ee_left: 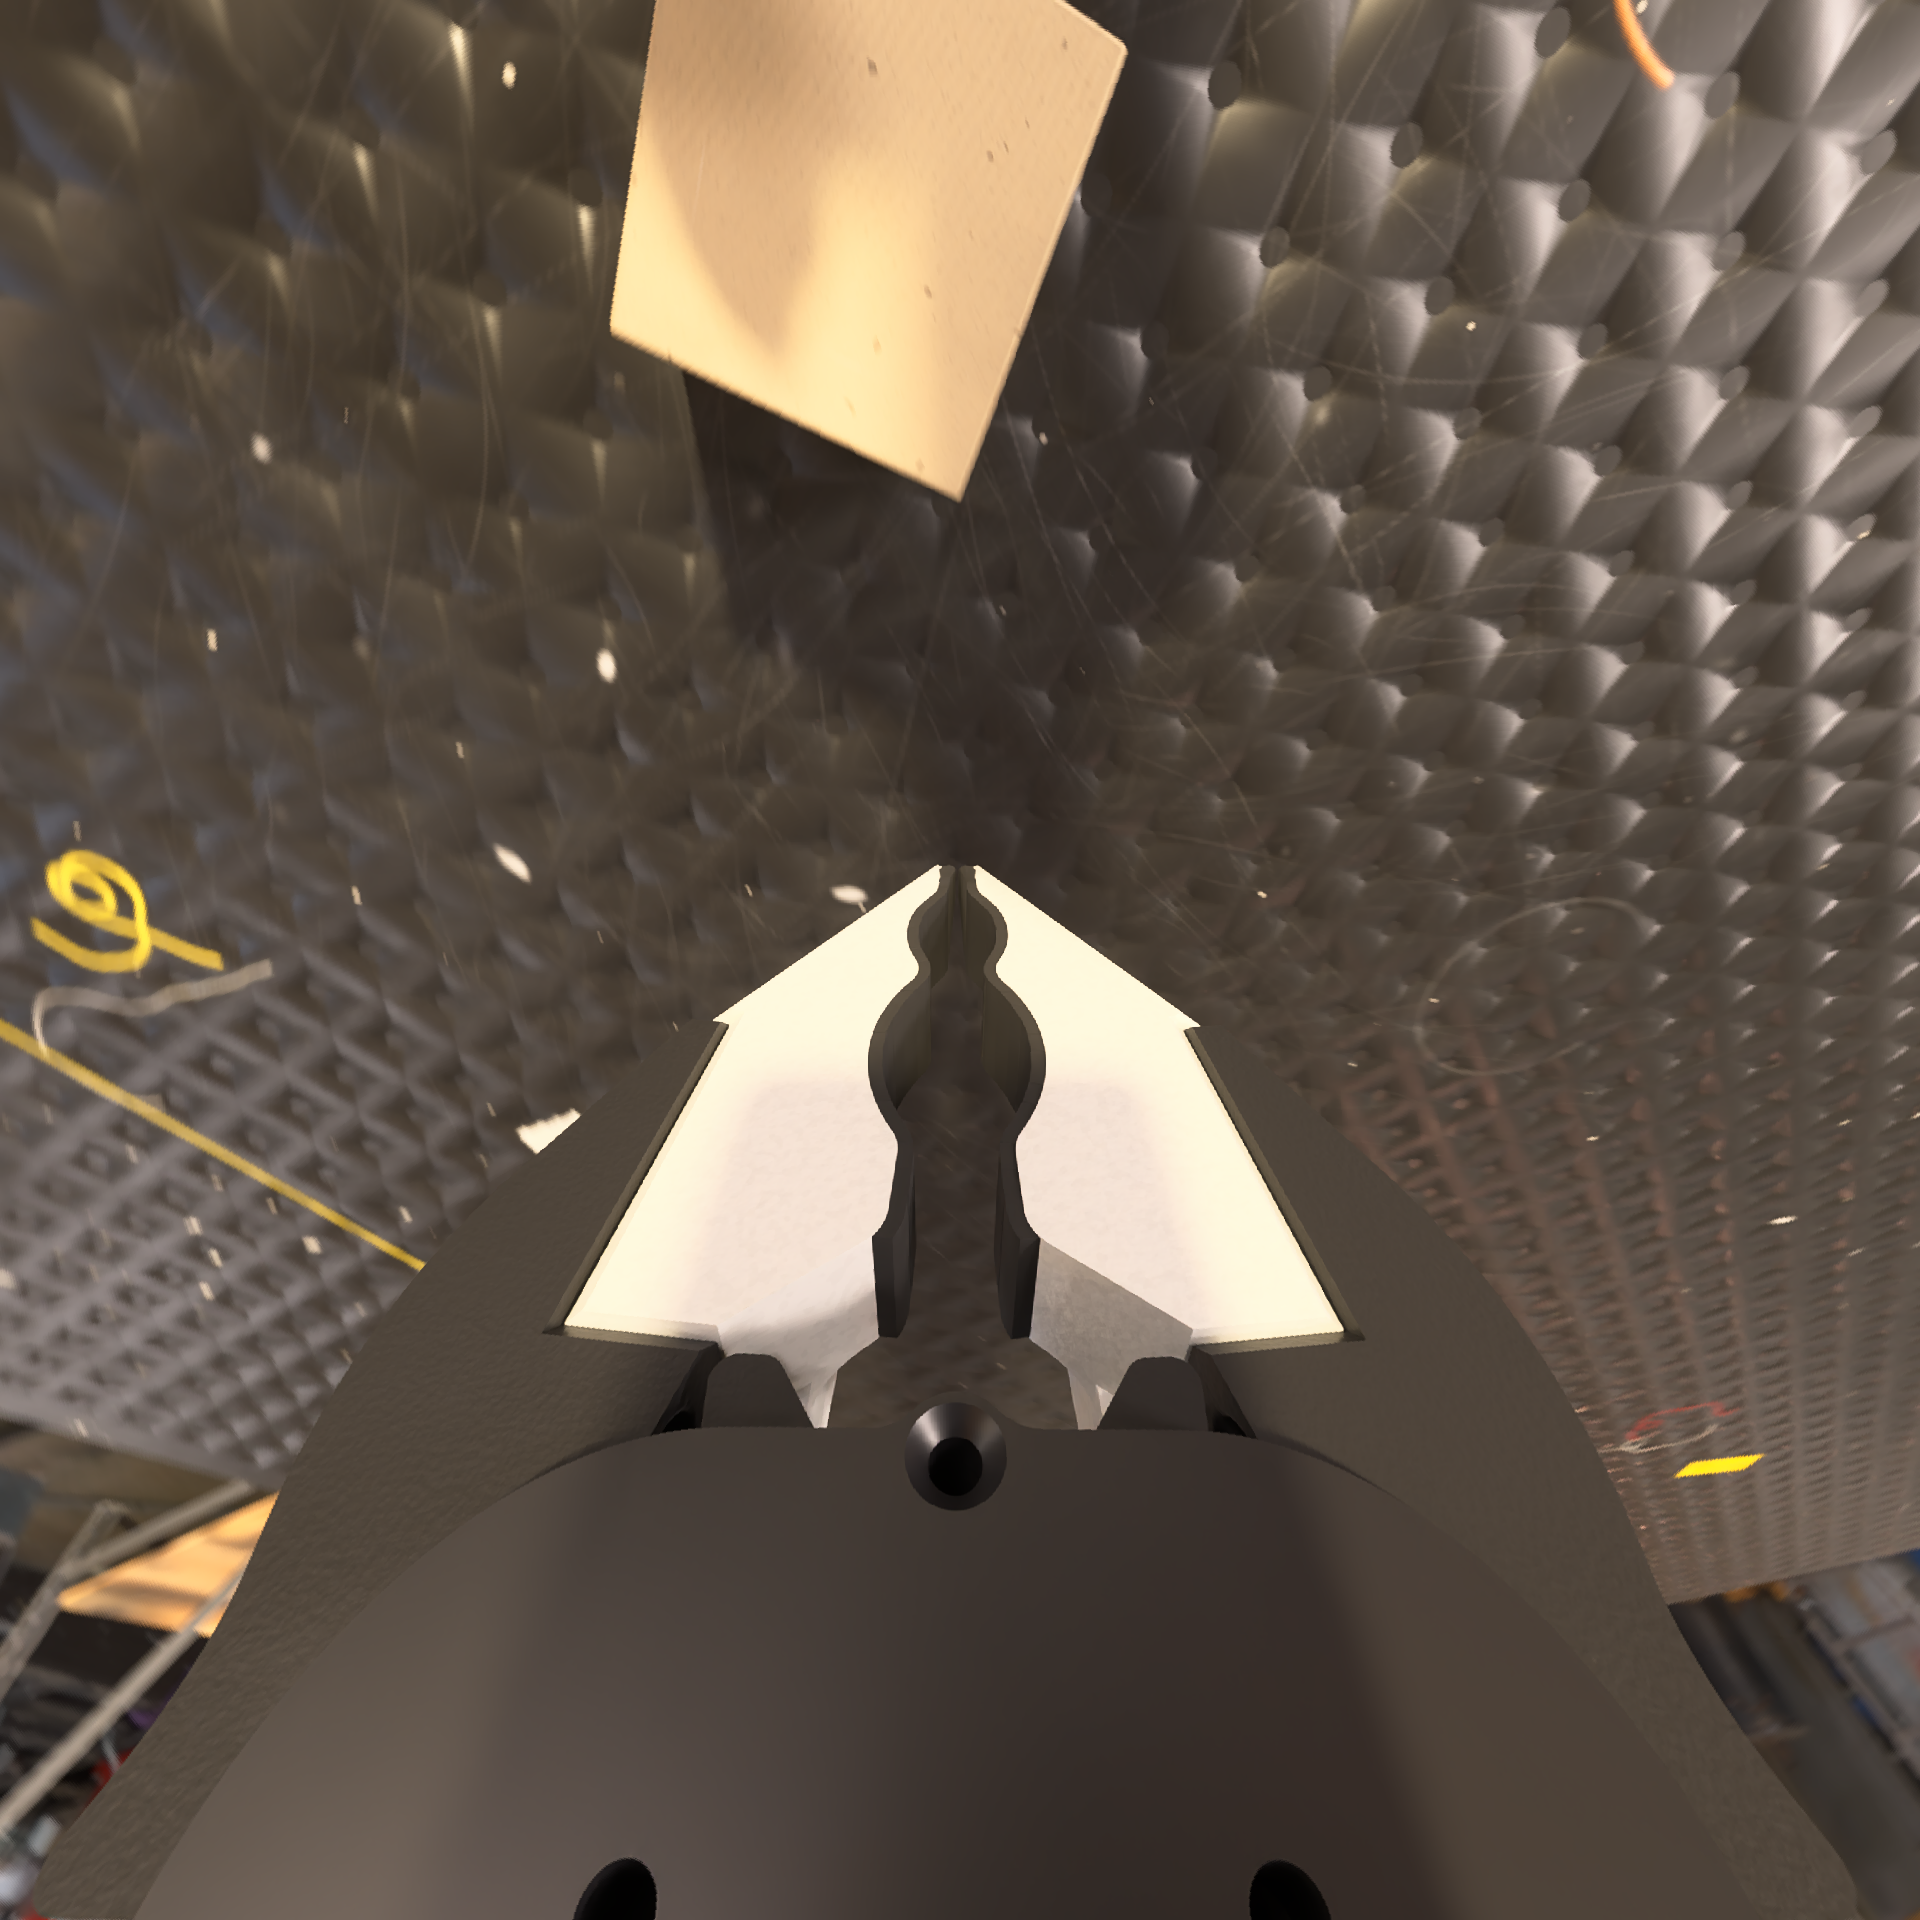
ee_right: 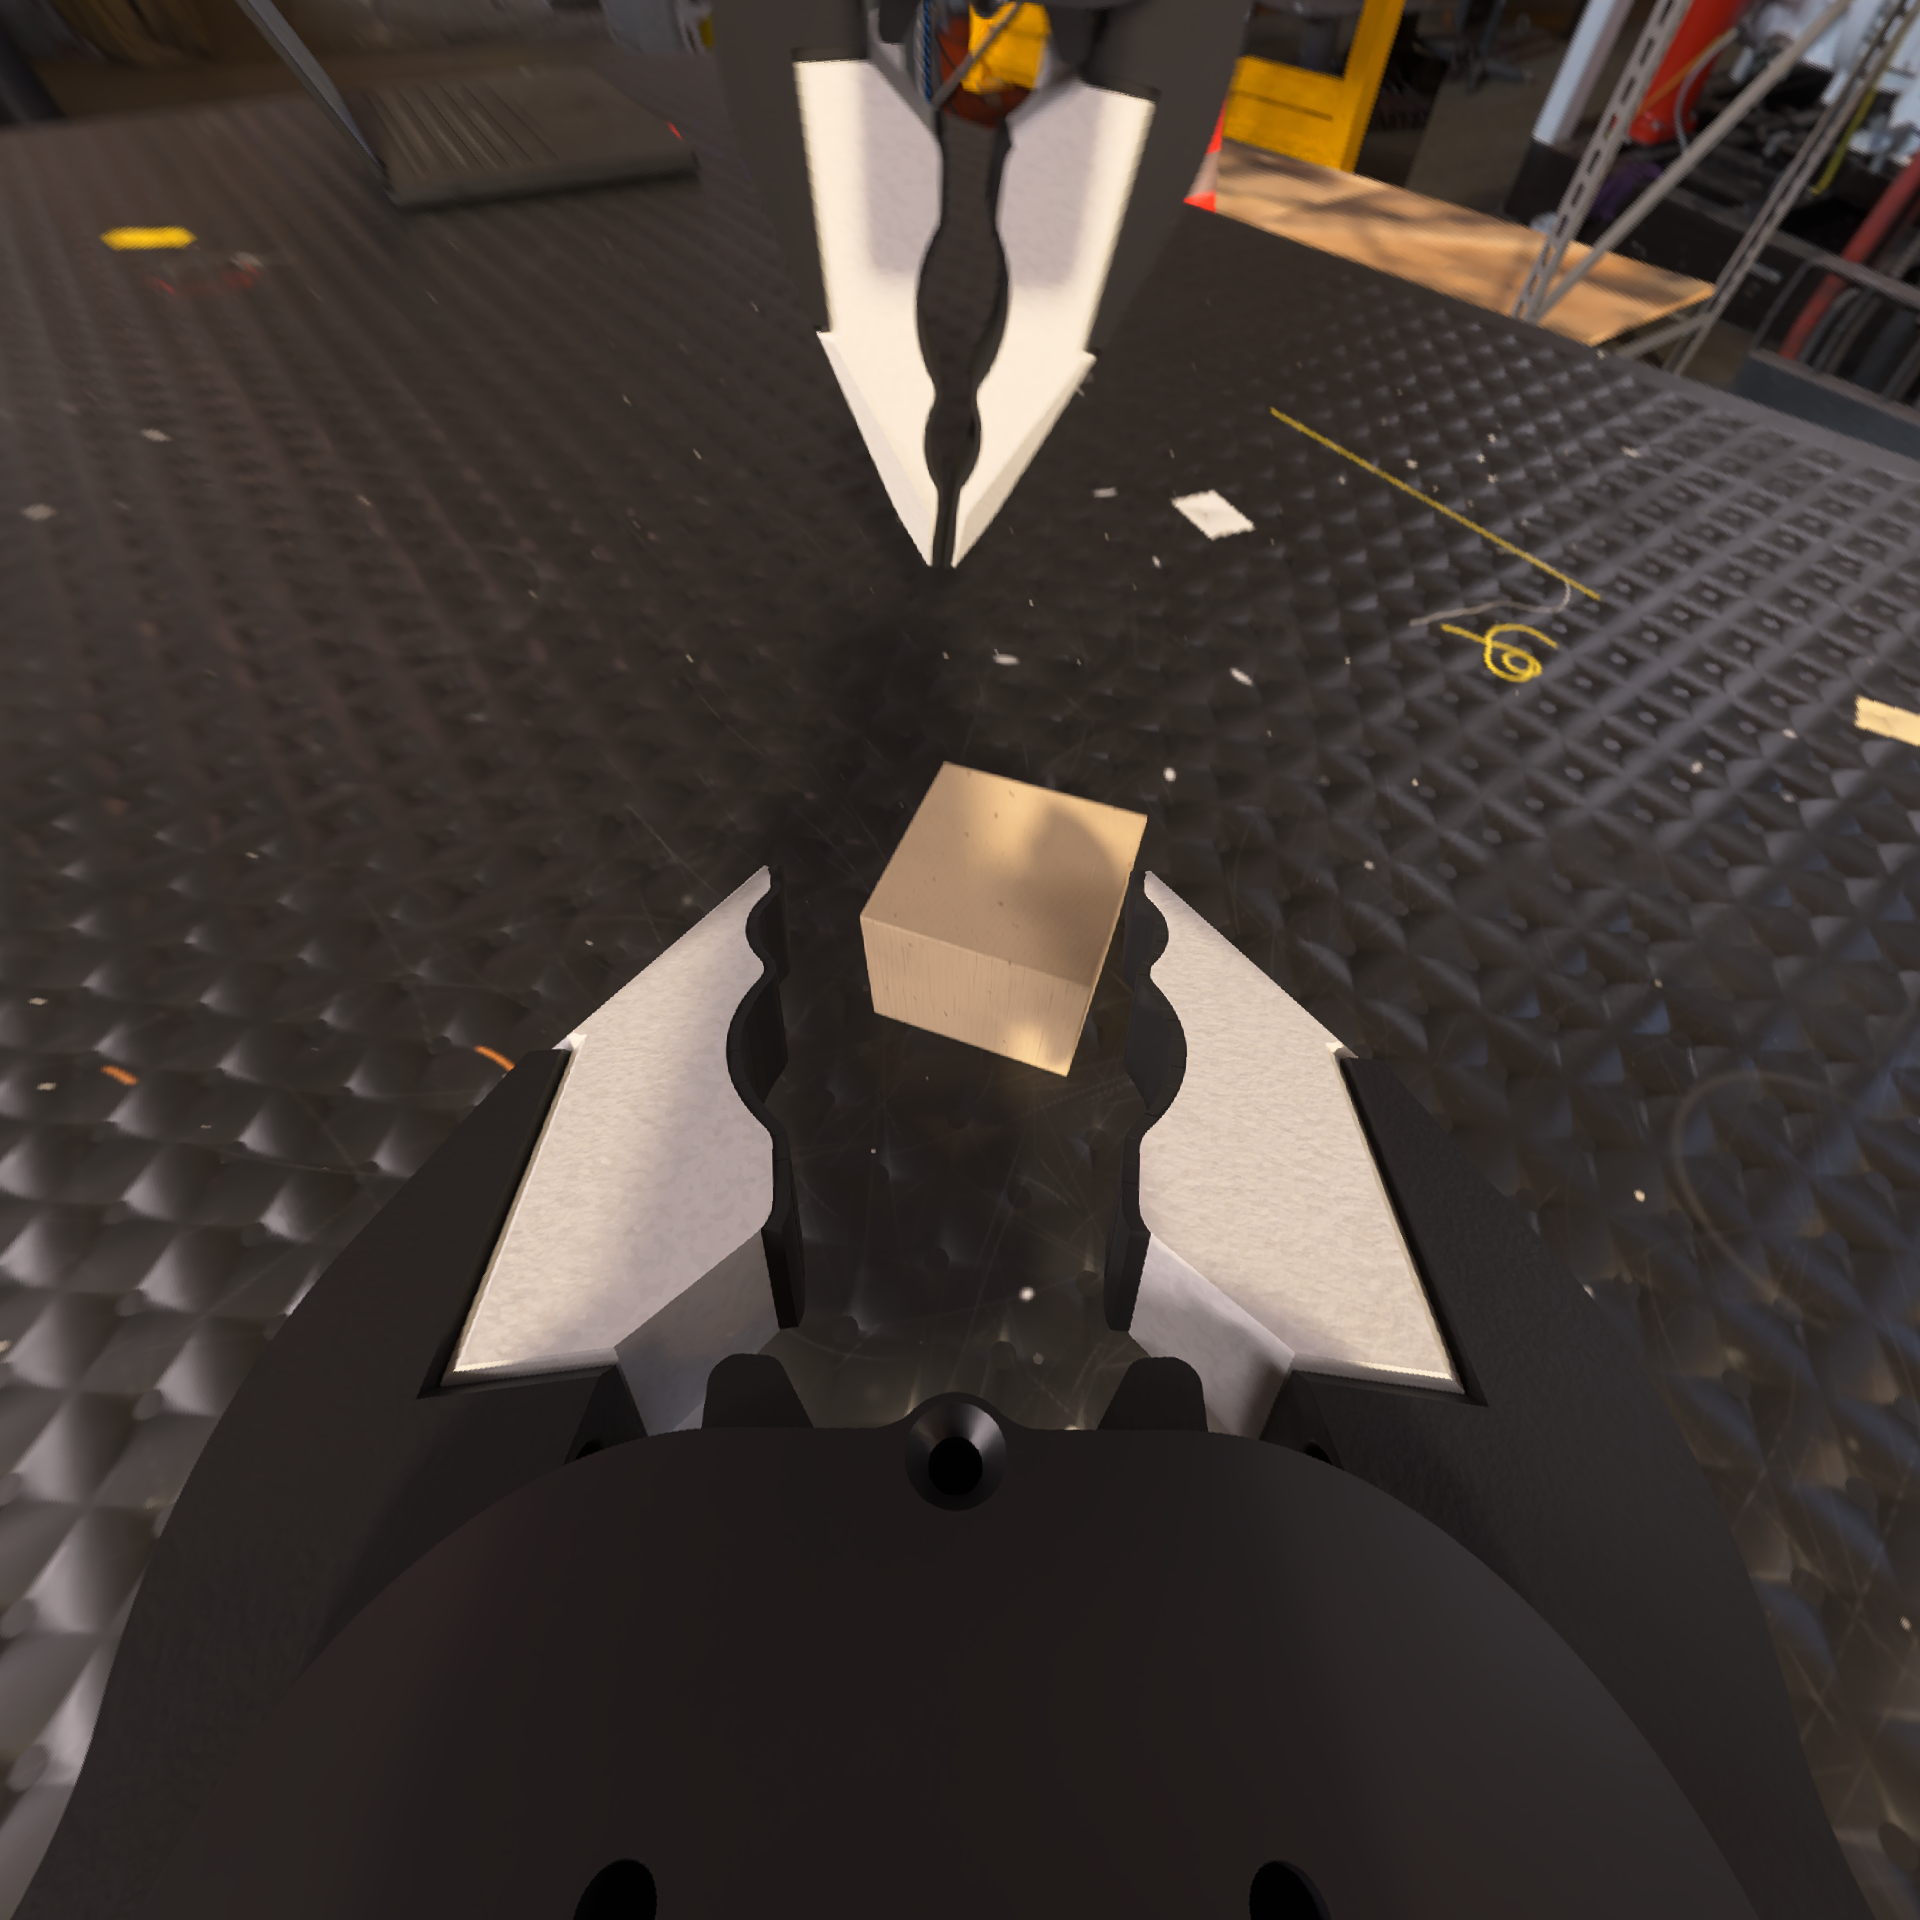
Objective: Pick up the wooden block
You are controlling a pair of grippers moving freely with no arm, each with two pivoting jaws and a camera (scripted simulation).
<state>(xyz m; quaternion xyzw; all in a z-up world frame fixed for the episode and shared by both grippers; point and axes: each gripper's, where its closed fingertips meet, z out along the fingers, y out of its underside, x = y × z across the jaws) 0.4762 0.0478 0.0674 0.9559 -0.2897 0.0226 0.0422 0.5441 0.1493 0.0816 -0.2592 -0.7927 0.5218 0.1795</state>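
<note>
The wooden block [ee_right: 997, 914] is a pale cube resting on the dark studded table [ee_right: 416, 623]. In the right wrist view it lies between my open right gripper's [ee_right: 956, 894] fingertips, nearer the right finger; whether that finger touches it I cannot tell. My left gripper [ee_left: 958, 875] is shut and empty, pointing down at the table. In the left wrist view the block [ee_left: 852, 229] shows well ahead of its tips. The left gripper also shows in the right wrist view [ee_right: 943, 556], beyond the block, tips down.
The table [ee_left: 1455, 623] carries yellow chalk marks [ee_right: 1507, 649], a yellow line [ee_left: 208, 1143] and small white flecks. A grey slab [ee_right: 520, 135] lies at the far left of the table. Wooden boards and metal frames [ee_right: 1621, 208] stand beyond the table edge.
</note>
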